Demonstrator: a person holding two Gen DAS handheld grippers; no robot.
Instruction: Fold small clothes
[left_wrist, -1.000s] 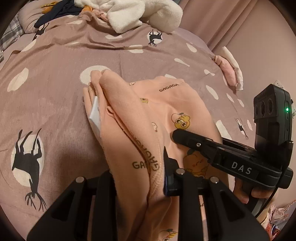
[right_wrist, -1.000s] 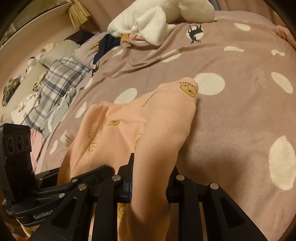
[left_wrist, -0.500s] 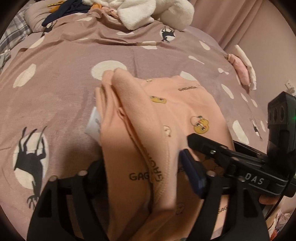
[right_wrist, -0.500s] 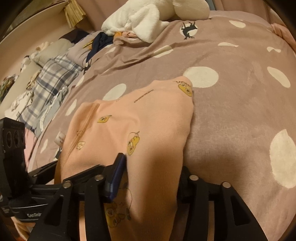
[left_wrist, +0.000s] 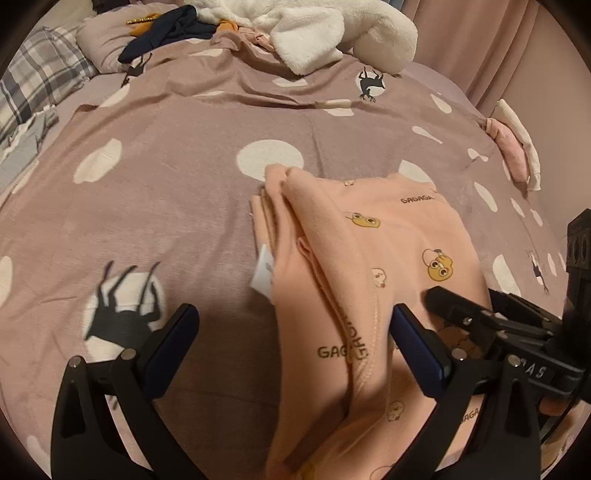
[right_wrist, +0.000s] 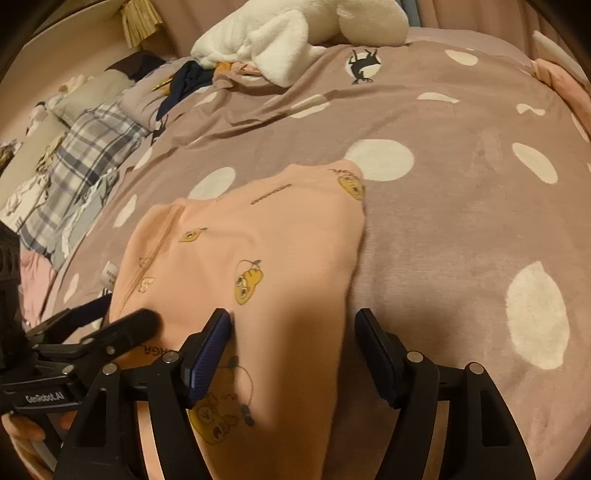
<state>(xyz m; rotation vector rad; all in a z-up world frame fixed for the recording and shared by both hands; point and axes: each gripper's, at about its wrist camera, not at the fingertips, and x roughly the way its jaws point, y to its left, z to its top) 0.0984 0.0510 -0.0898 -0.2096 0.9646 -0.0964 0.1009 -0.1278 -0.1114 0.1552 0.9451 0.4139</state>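
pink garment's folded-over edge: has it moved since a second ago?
Yes. Both grippers' jaws have just been opening, and the pink garment has dropped from a raised ridge to lie flatter on the spotted bedspread, its far corner nearer the white dot.

Dim, warm indoor light, soft shadows below the jaws (fisheye-bent, dark-vignetted edges).

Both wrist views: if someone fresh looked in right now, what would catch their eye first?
The peach garment with yellow cartoon prints, lying folded mid-bed on the mauve polka-dot bedspread. Next, the left gripper and right gripper: their jaws have just been opening and now stand clear of the cloth between them. A fluffy white plush heap sits at the far end.
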